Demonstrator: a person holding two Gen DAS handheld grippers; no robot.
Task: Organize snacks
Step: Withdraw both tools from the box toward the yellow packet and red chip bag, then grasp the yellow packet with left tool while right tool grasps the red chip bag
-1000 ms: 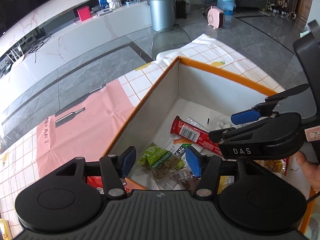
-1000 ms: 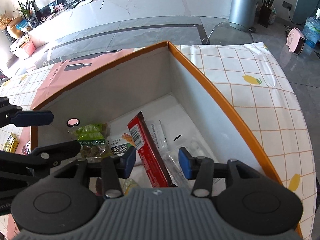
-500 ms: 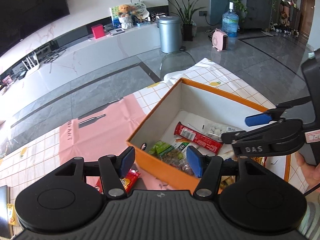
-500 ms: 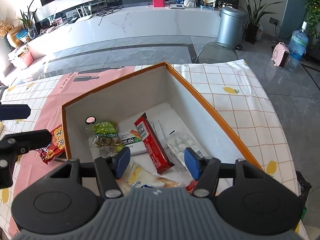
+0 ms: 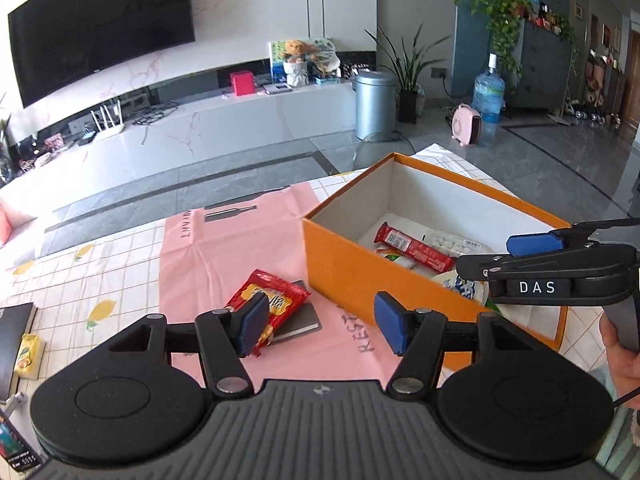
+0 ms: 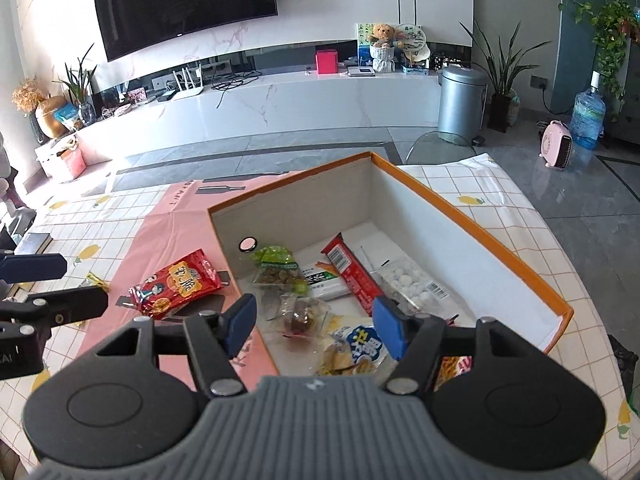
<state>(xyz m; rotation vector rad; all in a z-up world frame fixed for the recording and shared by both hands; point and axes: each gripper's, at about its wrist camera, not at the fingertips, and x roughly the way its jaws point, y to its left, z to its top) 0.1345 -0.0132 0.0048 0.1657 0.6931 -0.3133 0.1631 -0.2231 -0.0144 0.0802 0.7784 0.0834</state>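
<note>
A table (image 5: 100, 264) under a white checked cloth with lemon prints carries a pink sheet (image 5: 224, 248) and, on that sheet's right side, an open orange box (image 5: 340, 264) with white inner walls. The left wrist view looks at the box from outside its near corner, so only the far part of its floor shows; the right wrist view looks down into it and shows much more of its contents. Inside lie a long red bar (image 6: 352, 272), a clear pack of white round sweets (image 6: 408, 280) just beside it, a green packet of nuts (image 6: 276, 264), a white flat pack with green print (image 6: 324, 280), a small clear wrapped sweet (image 6: 300, 316) and a white and blue bag (image 6: 360, 348) nearest the camera. Outside the box, on the pink sheet, a red snack bag (image 5: 268, 300) rests partly on a grey card (image 5: 300, 320). The left view alone shows a small yellow packet (image 5: 28, 354) at the left end of the cloth, beside a dark book (image 5: 14, 328). The left gripper (image 5: 320, 326) hangs over the pink sheet near the red bag, its blue pads spreading apart with nothing between them. The right gripper (image 6: 316, 324) hangs over the near end of the box, its pads also spreading, clear of the snacks below. A hand (image 5: 620, 352) grips the right tool at the left view's edge.
</note>
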